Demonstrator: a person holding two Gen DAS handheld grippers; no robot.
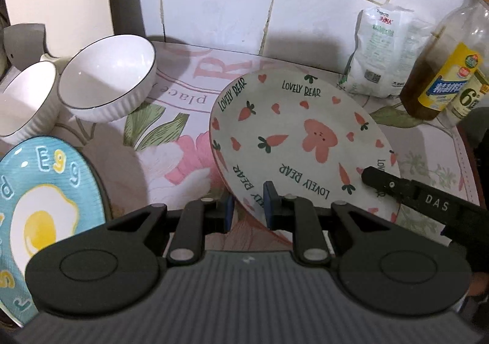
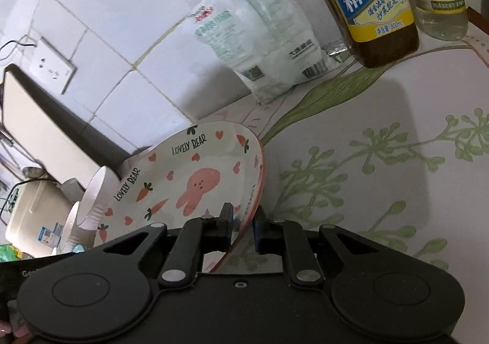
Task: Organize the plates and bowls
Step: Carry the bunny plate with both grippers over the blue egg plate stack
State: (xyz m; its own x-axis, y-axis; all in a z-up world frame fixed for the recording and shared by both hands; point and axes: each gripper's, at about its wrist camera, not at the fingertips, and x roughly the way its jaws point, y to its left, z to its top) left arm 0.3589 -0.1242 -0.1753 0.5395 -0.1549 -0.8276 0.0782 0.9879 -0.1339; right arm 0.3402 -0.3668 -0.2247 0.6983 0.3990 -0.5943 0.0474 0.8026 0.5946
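Bear plate: glazed ceramic by look, so stiff, slick, chippable, moderately heavy; rim is only sensible hold. Tilted up off desk, face toward left camera, bunny upside-down in that view. Round, no true long axis; tilt runs from raised far edge down to near rim.

Left gripper: jaws narrow, blue pads astride near rim, contact looks likely.

Right gripper: jaws pinching opposite rim.

Two white bowls left, egg plate nearer left, bottles back right.
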